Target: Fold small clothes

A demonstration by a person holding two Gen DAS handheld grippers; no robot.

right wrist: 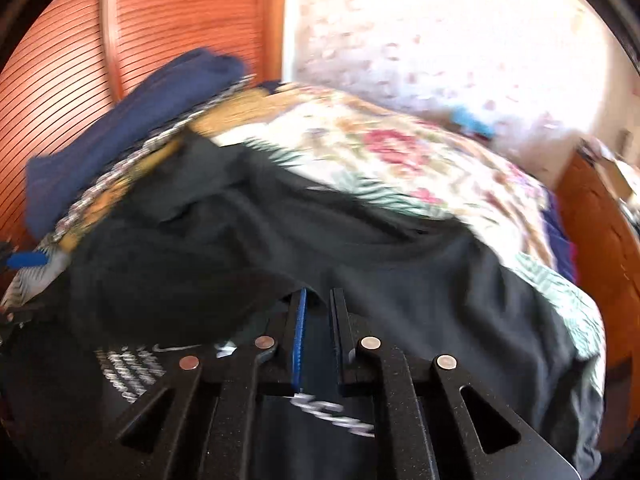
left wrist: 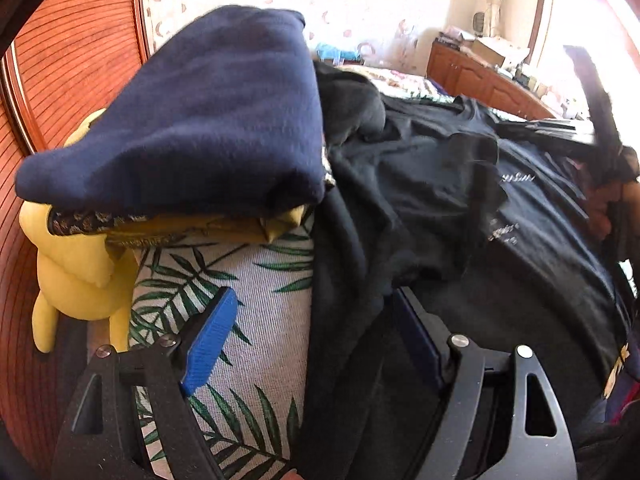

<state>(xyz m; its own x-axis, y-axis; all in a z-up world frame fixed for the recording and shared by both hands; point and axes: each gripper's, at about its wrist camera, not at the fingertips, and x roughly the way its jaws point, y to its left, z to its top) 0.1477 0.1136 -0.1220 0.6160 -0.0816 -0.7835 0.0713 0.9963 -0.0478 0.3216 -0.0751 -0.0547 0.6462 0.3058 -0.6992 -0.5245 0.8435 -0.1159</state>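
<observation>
A black shirt (left wrist: 440, 208) with white lettering lies rumpled across the bed (right wrist: 400, 148), covering most of its near side. In the left wrist view its left edge hangs in folds over a palm-leaf cover (left wrist: 256, 304), and one fold drapes between the left tongs (left wrist: 312, 340). These tongs are spread wide: the left blue pad sits over the leaf cover, the right pad is half buried under the black cloth, and nothing is pinched.

In the right wrist view, which is blurred, the right tongs (right wrist: 318, 320) are nearly closed, with a narrow gap between the pads; black fabric sits in that gap, but I cannot tell whether it is truly gripped.

Just beside the shirt, at its upper left, a folded navy garment (left wrist: 200, 112) tops a small stack with a patterned and a yellow piece beneath. A yellow plush toy (left wrist: 76, 268) leans below the stack against a wooden louvered door (left wrist: 72, 48). A floral bedspread (right wrist: 380, 152) shows beyond the shirt.
</observation>
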